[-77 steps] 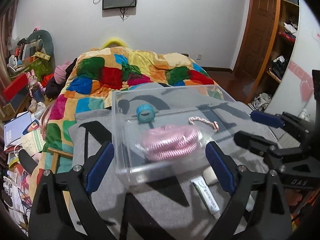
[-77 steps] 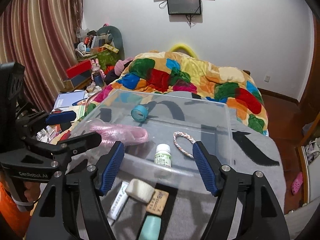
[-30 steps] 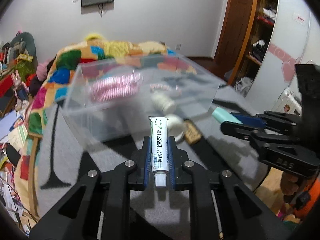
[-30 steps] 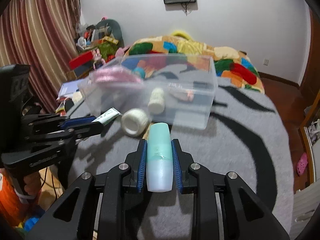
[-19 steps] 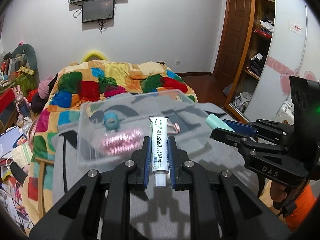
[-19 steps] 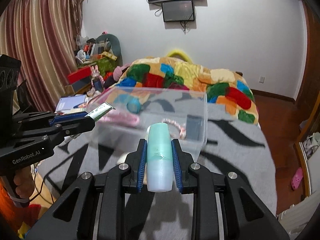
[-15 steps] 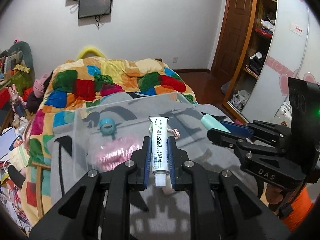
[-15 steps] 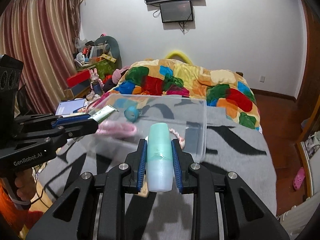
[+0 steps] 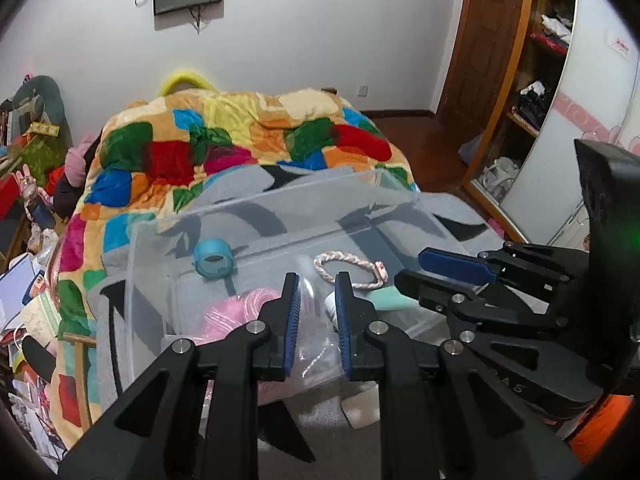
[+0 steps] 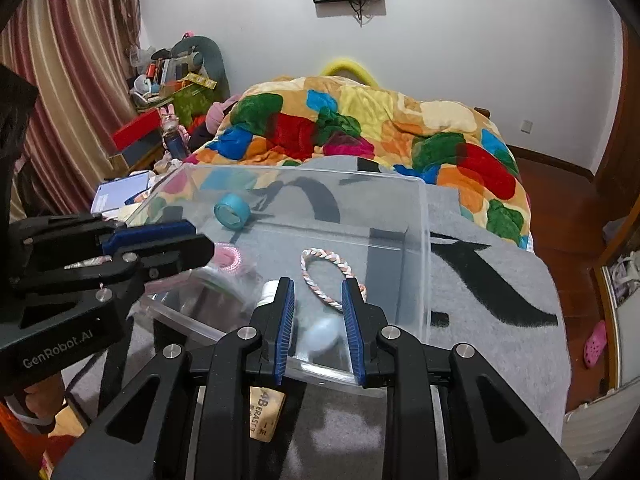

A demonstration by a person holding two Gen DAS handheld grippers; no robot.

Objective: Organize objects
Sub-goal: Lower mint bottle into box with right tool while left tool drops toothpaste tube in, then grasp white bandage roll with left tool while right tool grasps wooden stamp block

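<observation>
A clear plastic box point(image 9: 280, 204) point(image 10: 424, 240) stands on the grey blanket. It holds a blue tape roll point(image 9: 214, 258) point(image 10: 232, 206), a braided bracelet point(image 9: 348, 268) point(image 10: 326, 272), a pink coiled cord point(image 9: 240, 308) point(image 10: 228, 258), a white bottle point(image 10: 270, 290) and a mint green tube point(image 9: 390, 298) point(image 10: 322, 334), blurred. My left gripper point(image 9: 316, 308) is open and empty over the box's near wall. My right gripper point(image 10: 318, 312) is open and empty above the green tube.
An eraser point(image 10: 266, 410) and a white piece point(image 9: 362, 408) lie on the grey blanket point(image 10: 500, 320) in front of the box. A colourful quilt point(image 9: 224, 148) covers the bed behind. Clutter lies at the left point(image 10: 168, 92). A wardrobe point(image 9: 536, 60) stands at the right.
Both grippers have opened over the box. The ointment tube has left my left gripper and the green tube has dropped from my right gripper into the box.
</observation>
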